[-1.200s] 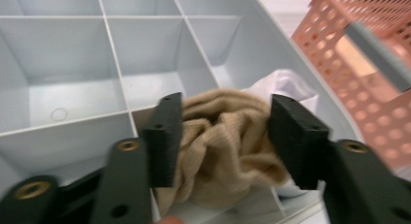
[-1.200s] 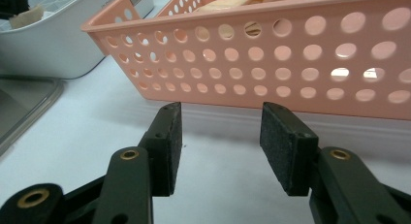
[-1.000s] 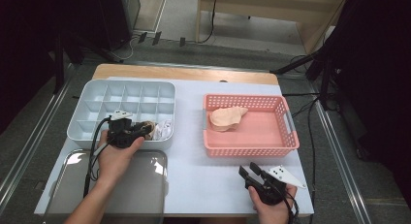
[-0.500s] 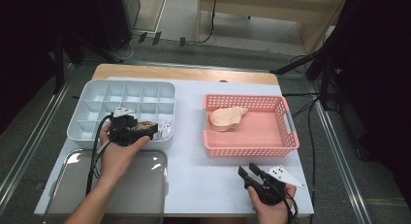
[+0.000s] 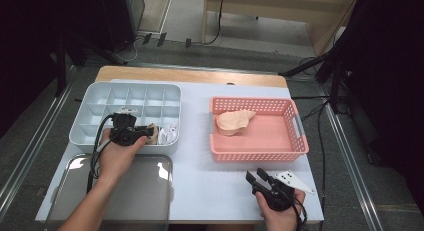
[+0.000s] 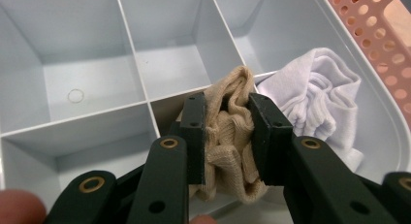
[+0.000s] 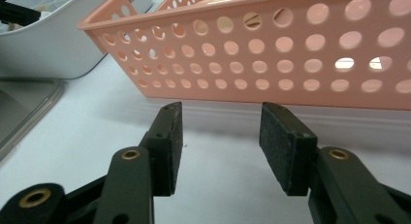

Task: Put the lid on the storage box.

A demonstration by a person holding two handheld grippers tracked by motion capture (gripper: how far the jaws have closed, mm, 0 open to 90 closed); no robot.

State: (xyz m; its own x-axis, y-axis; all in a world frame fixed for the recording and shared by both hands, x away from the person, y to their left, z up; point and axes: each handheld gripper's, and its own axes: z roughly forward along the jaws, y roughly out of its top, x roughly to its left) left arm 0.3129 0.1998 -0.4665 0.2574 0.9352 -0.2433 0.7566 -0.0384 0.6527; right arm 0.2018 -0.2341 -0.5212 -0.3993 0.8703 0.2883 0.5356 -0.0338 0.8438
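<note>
A beige sock [image 6: 228,136] is bunched between the jaws of my left gripper [image 6: 225,134], which is shut on it over a front compartment of the grey divided box [image 5: 100,98]. In the high view that gripper [image 5: 145,132] sits at the box's front edge, beside a white sock [image 5: 169,133] lying in the front right compartment; the white sock [image 6: 315,103] is just right of the jaws. Another beige sock [image 5: 234,121] lies in the pink basket [image 5: 295,141]. My right gripper [image 7: 220,146] is open and empty above the white table, facing the basket's wall [image 7: 271,54]. From above, it [image 5: 255,178] is near the front edge.
A metal tray [image 5: 125,191] lies at the front left, below the grey box. The box's other compartments [image 6: 92,88] hold nothing. The table's wooden back edge [image 5: 190,76] runs behind both containers. Cables and dark stands crowd the floor beyond.
My left gripper with the beige sock has shifted slightly over the box's front compartments. The right gripper has stayed put.
</note>
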